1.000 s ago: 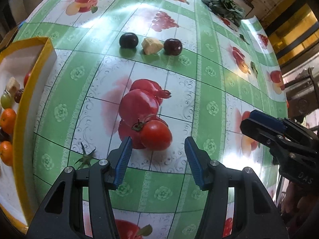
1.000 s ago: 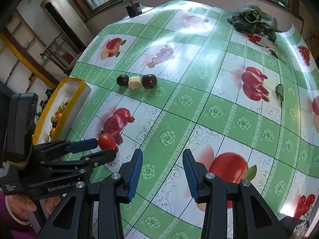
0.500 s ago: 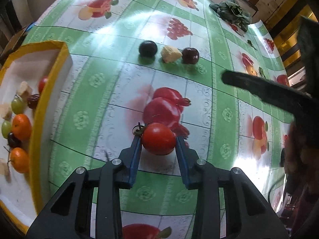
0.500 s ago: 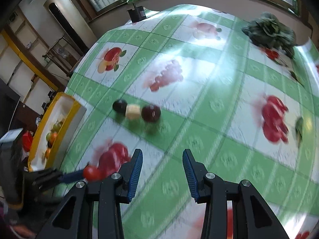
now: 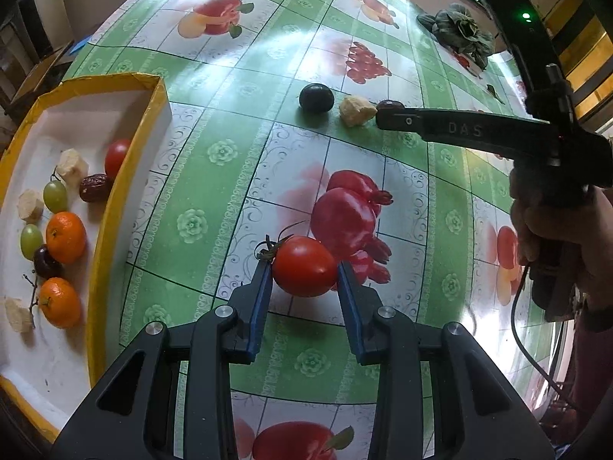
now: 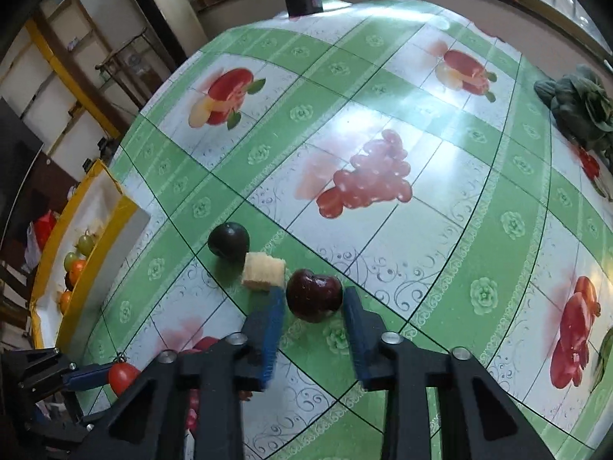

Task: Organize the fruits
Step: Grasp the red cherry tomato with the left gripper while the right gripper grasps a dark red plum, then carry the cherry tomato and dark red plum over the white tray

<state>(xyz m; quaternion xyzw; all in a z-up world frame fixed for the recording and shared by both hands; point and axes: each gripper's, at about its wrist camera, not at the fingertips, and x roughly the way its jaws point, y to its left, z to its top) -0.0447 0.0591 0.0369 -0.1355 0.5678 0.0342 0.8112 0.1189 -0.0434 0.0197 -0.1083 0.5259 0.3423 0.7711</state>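
Note:
My left gripper [image 5: 304,268] is shut on a red tomato [image 5: 304,266] and holds it over the table; the tomato also shows in the right wrist view [image 6: 122,377]. My right gripper [image 6: 313,299] is open, its fingers either side of a dark red cherry [image 6: 314,294] on the table. A pale fruit chunk [image 6: 264,270] touches the left finger, and a dark plum [image 6: 228,240] lies beyond it. In the left wrist view the plum [image 5: 316,97] and the chunk [image 5: 356,110] lie beside the right gripper's tip.
A yellow-rimmed white box [image 5: 115,199] at the left holds oranges, grapes, a tomato, a date and pale chunks; it also shows in the right wrist view [image 6: 92,237]. A leafy green vegetable [image 6: 582,107] lies at the far right. The tablecloth has printed fruit pictures.
My left gripper closed on the tomato and lifted it a little. My right gripper moved forward and down until its fingers came either side of the cherry.

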